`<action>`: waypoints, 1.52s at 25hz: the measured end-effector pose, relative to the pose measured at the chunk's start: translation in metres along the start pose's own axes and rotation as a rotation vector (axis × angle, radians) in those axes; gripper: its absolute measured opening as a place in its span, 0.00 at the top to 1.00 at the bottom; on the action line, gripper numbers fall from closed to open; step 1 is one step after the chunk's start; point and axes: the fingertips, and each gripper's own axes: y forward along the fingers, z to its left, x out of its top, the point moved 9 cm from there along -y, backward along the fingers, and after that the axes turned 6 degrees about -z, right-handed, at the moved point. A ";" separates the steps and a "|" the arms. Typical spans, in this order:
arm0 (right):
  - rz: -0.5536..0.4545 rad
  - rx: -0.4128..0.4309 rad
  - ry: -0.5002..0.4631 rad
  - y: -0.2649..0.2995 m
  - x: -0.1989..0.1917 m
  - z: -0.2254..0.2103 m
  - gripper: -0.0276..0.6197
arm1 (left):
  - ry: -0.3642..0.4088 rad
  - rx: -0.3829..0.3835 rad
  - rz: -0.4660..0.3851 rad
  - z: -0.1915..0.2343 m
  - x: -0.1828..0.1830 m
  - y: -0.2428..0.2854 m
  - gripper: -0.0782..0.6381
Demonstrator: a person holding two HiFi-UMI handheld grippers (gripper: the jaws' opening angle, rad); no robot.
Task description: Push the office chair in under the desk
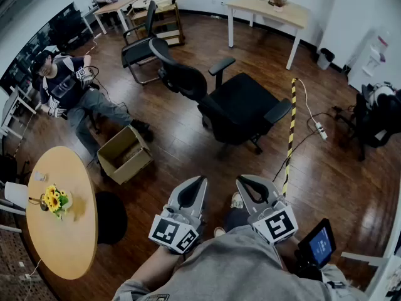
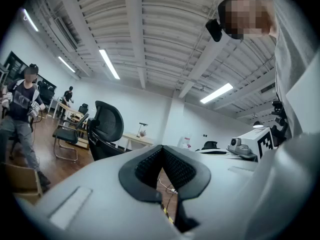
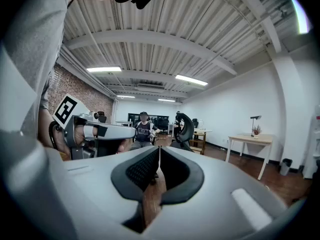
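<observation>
Both grippers sit low in the head view, close to the person's body and side by side, pointing out across the wooden floor (image 1: 188, 143). The left gripper (image 1: 196, 184) has its jaws pressed together with nothing between them, and its own view shows the black pads meeting in a thin line (image 2: 161, 150). The right gripper (image 1: 245, 184) is likewise closed and empty, its pads touching at the tip (image 3: 159, 152). Neither touches anything. The office chair (image 1: 241, 102), black with a mesh back and two armrests, stands out in the open room ahead of the grippers and well apart from them. The desk (image 1: 269, 8), pale wood with white legs, is further off near the far wall, well apart from the chair, with a small plant on top. A second black chair (image 1: 139, 47) stands to the left, an open cardboard box (image 1: 125, 155) lies on the floor nearer the grippers, and a seated person (image 1: 66, 89) is beyond it. A round table (image 1: 62, 243) at the lower left carries yellow flowers (image 1: 55, 200). A yellow-and-black striped strip (image 1: 291, 130) runs along the floor right of the office chair
</observation>
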 end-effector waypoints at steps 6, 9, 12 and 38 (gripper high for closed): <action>0.005 0.013 0.006 0.049 -0.007 -0.028 0.94 | 0.014 0.007 -0.013 0.040 0.005 0.037 0.89; -0.001 0.016 0.007 0.078 -0.013 -0.049 0.94 | 0.026 0.018 -0.012 0.066 0.010 0.061 0.89; -0.011 0.025 0.002 0.106 -0.008 -0.070 0.94 | 0.047 0.027 -0.012 0.089 0.018 0.087 0.89; 0.016 -0.016 0.024 0.231 -0.023 -0.157 0.94 | 0.082 0.068 0.016 0.217 0.036 0.190 0.89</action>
